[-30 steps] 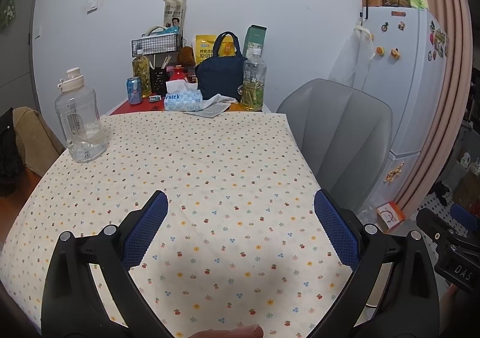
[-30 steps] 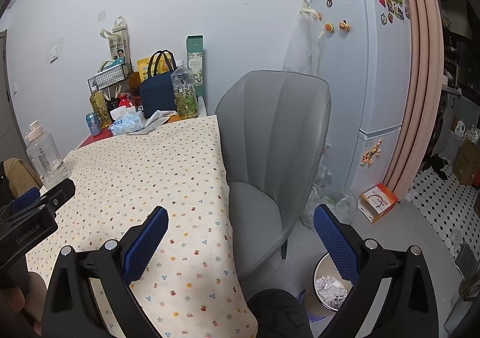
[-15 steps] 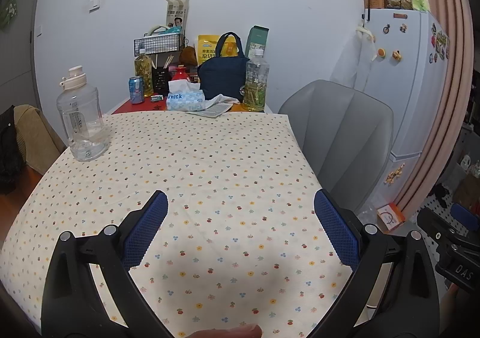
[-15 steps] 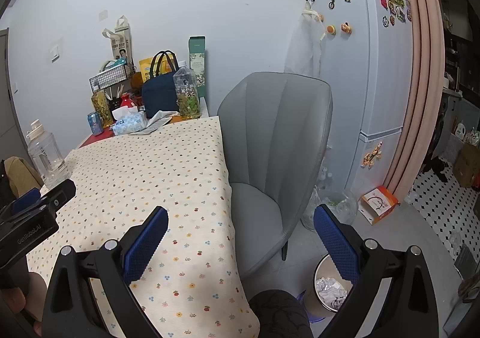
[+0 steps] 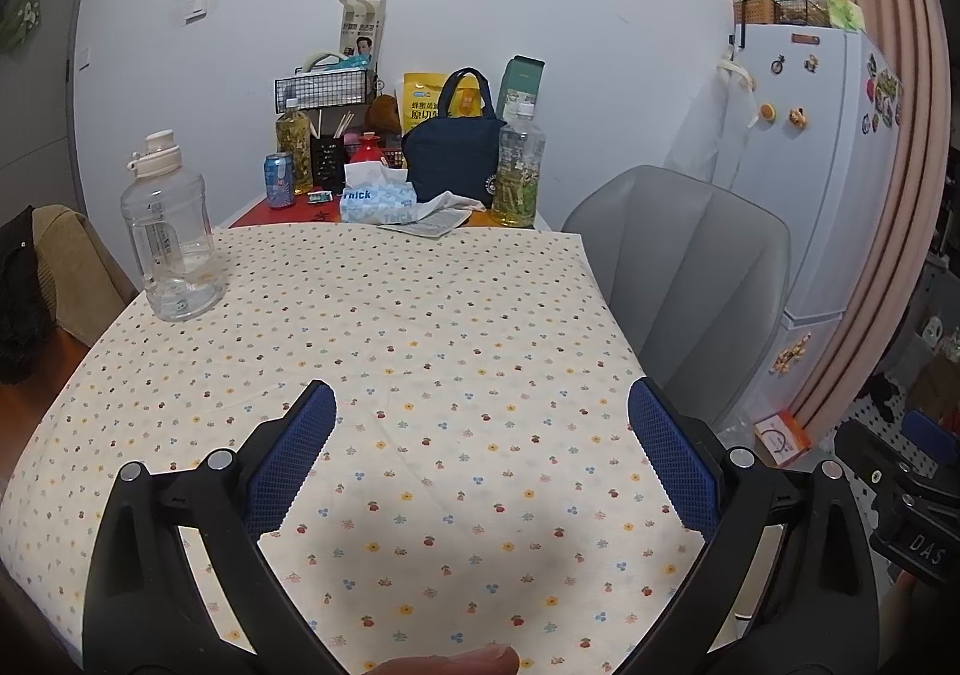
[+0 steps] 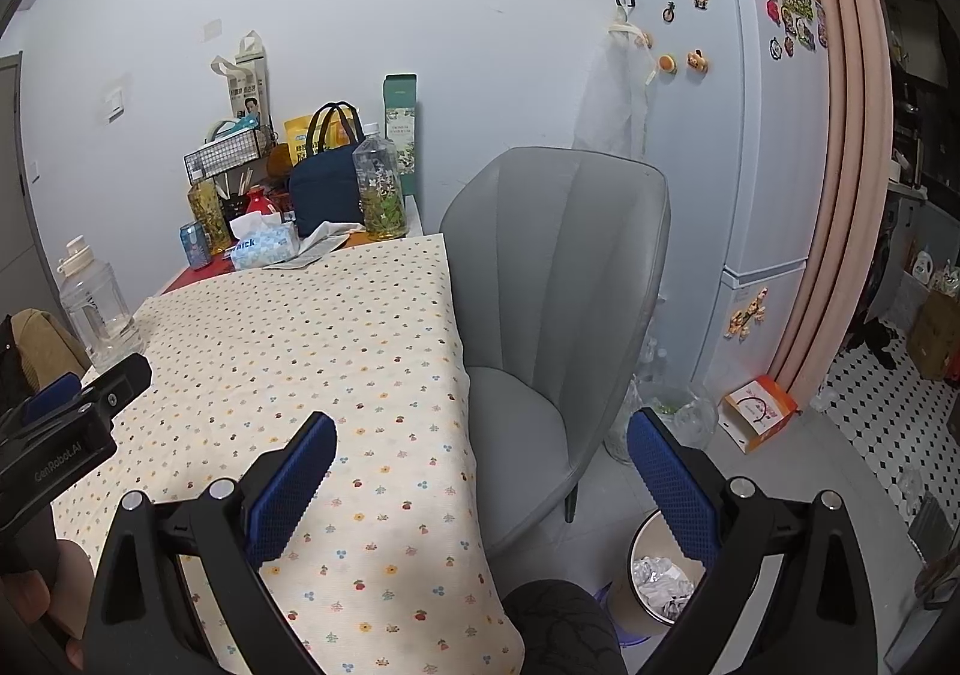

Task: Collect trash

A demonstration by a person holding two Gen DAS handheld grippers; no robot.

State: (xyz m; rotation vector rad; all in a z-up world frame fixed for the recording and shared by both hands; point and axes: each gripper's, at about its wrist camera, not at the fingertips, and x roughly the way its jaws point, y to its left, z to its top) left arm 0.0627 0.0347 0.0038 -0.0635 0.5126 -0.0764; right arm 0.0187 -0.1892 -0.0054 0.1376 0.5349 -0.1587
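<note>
I'm reading "nick" on the tissue pack [image 5: 378, 201] far ahead of my left gripper [image 5: 480, 447], whose jaws are hovering spread over the counter [image 5: 420, 315]. My right gripper [image 6: 480, 471], jaws spread, is pointing past the counter's edge; the trash bin [image 6: 654, 579] of crumpled paper sits below its right jaw.

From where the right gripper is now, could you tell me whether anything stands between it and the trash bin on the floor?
Nothing visible does. The right gripper is open and empty above the table's edge; the trash bin sits on the floor below, beside the grey chair, with crumpled paper already inside.
</note>
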